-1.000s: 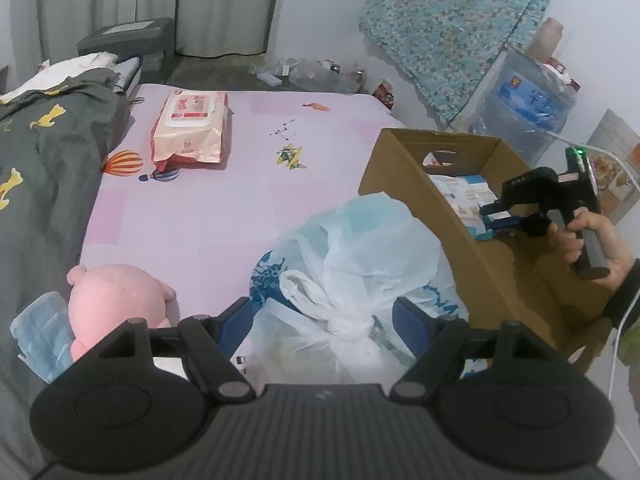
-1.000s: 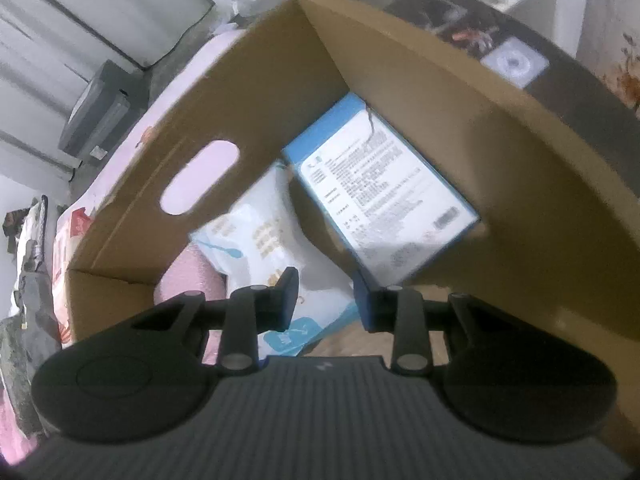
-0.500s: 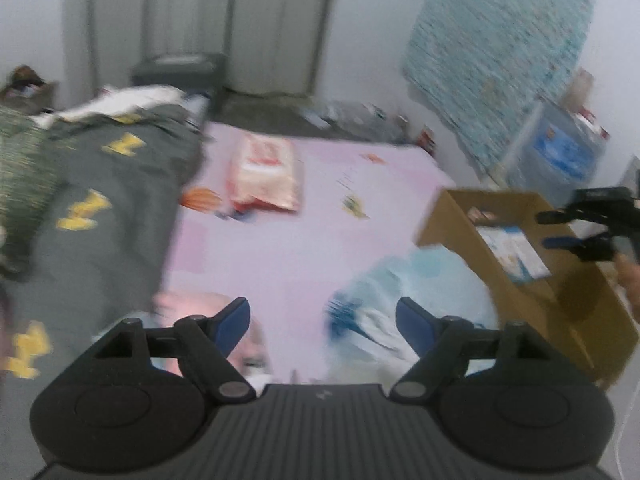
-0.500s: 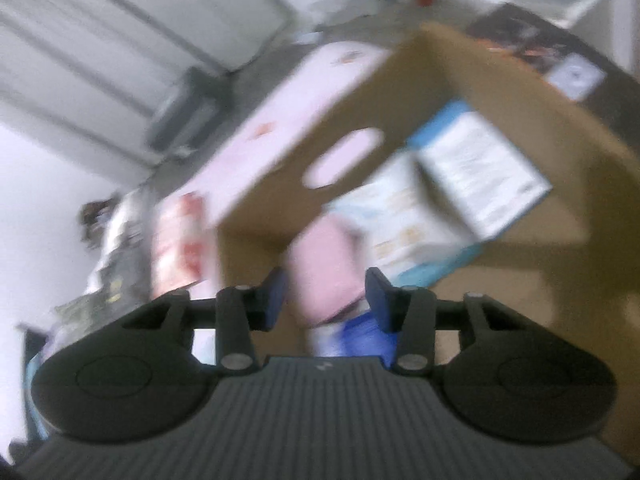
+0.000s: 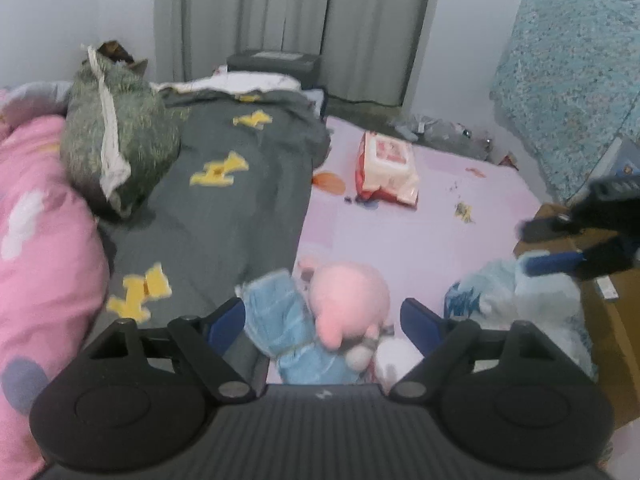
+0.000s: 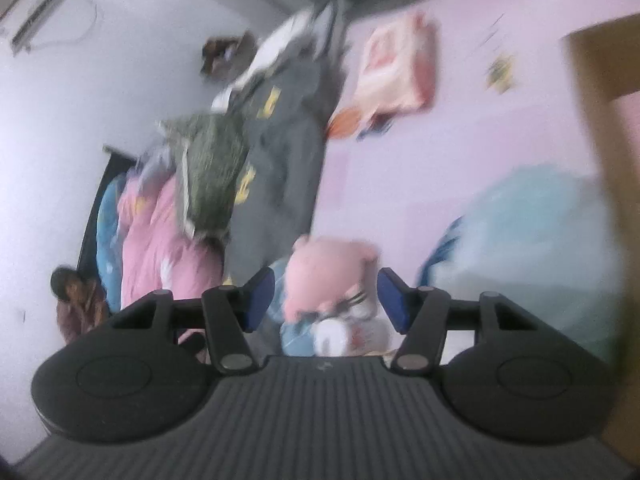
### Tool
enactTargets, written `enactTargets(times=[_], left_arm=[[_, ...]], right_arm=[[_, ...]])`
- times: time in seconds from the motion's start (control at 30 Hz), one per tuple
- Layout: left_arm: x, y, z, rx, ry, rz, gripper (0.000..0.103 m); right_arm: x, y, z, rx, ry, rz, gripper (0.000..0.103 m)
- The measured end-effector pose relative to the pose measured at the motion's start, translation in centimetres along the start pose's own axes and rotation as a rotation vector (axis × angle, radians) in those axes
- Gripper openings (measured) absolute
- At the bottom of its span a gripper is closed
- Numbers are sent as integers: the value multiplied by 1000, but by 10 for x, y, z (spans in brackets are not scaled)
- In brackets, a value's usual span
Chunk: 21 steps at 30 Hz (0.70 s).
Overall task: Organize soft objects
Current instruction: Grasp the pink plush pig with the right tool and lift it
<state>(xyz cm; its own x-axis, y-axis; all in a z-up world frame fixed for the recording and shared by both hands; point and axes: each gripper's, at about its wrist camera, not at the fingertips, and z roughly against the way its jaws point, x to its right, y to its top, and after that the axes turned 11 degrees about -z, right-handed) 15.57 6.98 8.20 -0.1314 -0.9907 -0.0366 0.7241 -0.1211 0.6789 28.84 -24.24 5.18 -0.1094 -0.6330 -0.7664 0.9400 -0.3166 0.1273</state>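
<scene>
Bed: a pink sheet [image 5: 420, 232] fills the middle of the left wrist view, the room's grey curtain at 12 o'clock.
Blanket: a dark grey blanket [image 5: 224, 216] with yellow figures lies at 10 o'clock, a pink quilt [image 5: 36, 240] at 9 o'clock beside it.
Box: a cardboard box [image 5: 608, 320] stands at 3 o'clock, at the bed's edge.
Bag: a pale plastic bag [image 5: 532, 300] sits touching the box's near wall, at 4 o'clock.
Wipes: a pink pack [image 5: 386, 168] lies flat at 1 o'clock, well apart from the rest.
Toy: a pink plush toy [image 5: 348, 300] with a blue cloth [image 5: 280, 320] lies at 6 o'clock, just past both tools.
Left gripper [image 5: 322, 320]: jaws wide apart, empty, the toy in line beyond them.
Right gripper [image 6: 326, 294]: jaws opening, nothing pressed between them; blurred.
</scene>
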Motion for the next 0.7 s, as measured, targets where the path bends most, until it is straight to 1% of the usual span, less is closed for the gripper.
enactTargets(times=[0.1,0.2,0.3,0.4,0.47,0.53,0.63,0.67,0.7], left_arm=[[-2,-13,-9,-28,-36,26,79],[4,-15,-22,-44,-68,12,73],[10,-13,-37,-37,-81,-12,71],[12,-6,-58,-57,-101,-18,71],[13,-3,-73,-73,-97,-27,71],[13,0,-91,-107,-89,-32,71],[10,2,-112,-151,-97,-20,70],[9,2,-117,-161,-102,-16,70],[8,2,-122,-172,-106,-11,70]], right_arm=[[-13,-7,-37,-61,-5,1,58],[-20,-10,-75,-108,-36,-2,59],[-21,-9,-109,-134,-85,-6,61],[-19,-1,-138,-149,-127,-23,65],[-16,5,-151,-152,-149,-33,67],[-11,12,-162,-151,-165,-50,69],[-4,21,-179,-160,-168,-80,74],[-1,24,-186,-167,-160,-86,79],[0,26,-191,-175,-148,-94,80]])
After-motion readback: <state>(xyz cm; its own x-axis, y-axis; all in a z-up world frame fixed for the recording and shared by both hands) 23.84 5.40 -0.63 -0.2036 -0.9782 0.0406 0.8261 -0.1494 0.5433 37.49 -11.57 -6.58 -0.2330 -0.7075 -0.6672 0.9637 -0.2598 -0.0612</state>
